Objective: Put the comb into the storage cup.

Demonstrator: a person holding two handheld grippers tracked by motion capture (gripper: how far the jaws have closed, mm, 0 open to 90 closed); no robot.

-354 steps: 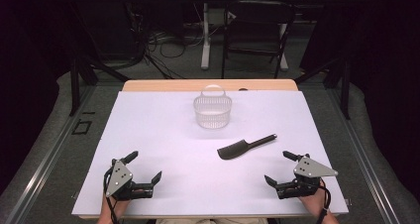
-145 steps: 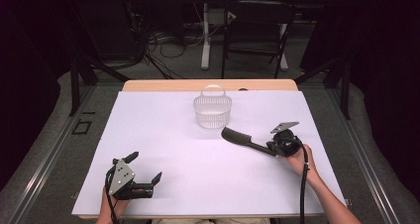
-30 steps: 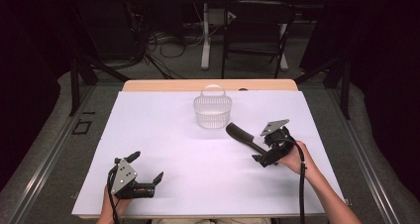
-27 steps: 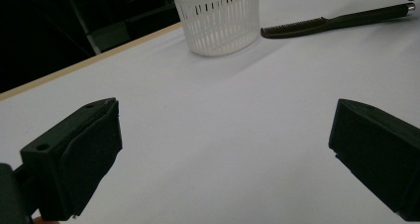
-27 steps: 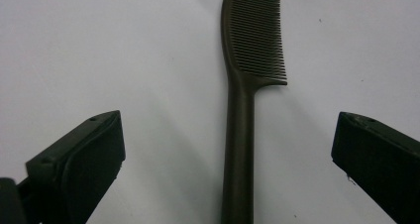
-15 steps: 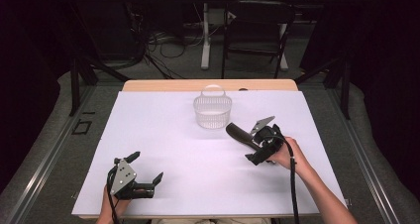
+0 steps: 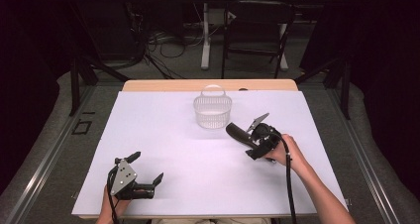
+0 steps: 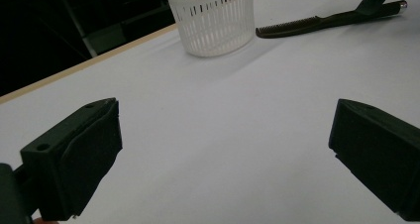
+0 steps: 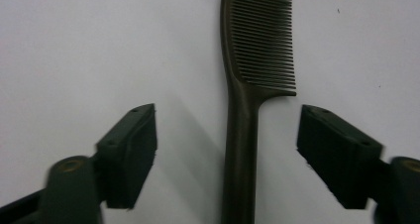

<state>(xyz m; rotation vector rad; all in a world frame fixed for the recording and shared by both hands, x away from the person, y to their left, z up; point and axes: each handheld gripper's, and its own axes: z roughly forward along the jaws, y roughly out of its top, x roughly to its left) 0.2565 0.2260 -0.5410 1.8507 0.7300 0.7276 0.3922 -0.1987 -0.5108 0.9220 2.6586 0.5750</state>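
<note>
The dark comb (image 9: 250, 85) lay flat on the white desk (image 7: 173, 135), just right of the white basket (image 7: 212, 111), its handle between the jaws of the right tongs (image 9: 225, 152) — which had just been closing, not yet touching it — while the left tongs (image 8: 223, 154) rested wide at the near left.

Comb (image 9: 241, 135): handle end cut off by the bottom edge in the right gripper view. Basket (image 8: 213, 18): rim cut off by the top edge in the left gripper view.
</note>
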